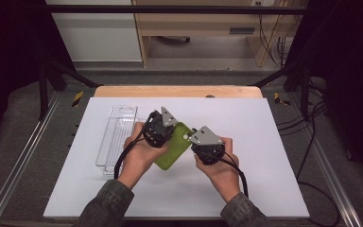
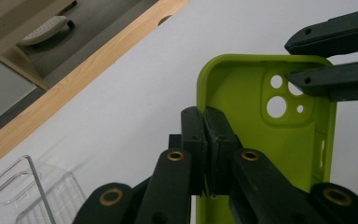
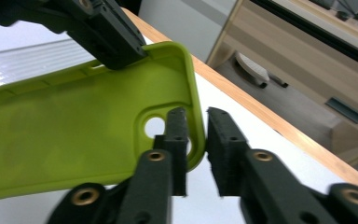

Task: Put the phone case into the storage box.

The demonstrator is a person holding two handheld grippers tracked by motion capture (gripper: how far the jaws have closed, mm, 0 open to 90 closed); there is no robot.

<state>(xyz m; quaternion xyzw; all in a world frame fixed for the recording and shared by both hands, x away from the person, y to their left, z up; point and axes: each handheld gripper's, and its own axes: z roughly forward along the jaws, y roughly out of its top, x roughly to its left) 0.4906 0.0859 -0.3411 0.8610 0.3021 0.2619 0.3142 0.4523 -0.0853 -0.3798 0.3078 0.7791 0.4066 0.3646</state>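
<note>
White board (image 1: 246, 179) covers the wooden table (image 1: 177, 91), and behind the table the high view shows a grey floor and pale wooden furniture. At about nine o'clock on the board lies a long clear plastic tray (image 1: 116, 137) with a ribbed bottom; the same tray appears at the lower left corner of the left gripper view (image 2: 37, 196). Just to the right of the tray is the left gripper (image 1: 159, 128), black with a grey three-cornered plate on top, held in the person's left hand (image 1: 139, 153). Its two jaws are pressed together on the long side wall of a lime-green soft phone case (image 1: 172, 149), as the left gripper view shows (image 2: 207, 140). The case (image 2: 242, 93) is near the centre of the board, held between the two grippers and tilted, with its open inside and its round camera holes facing the cameras. At about four o'clock from the left gripper is the right gripper (image 1: 204, 142), in the person's right hand (image 1: 222, 170). In the right gripper view its jaws (image 3: 196, 140) are spread apart, one on each side of the rounded corner of the case (image 3: 74, 126) beside the camera holes; the pads do not press on the edge. The left gripper's jaws (image 3: 116, 42) come from the top of this view and hold the upper rim of the case.
</note>
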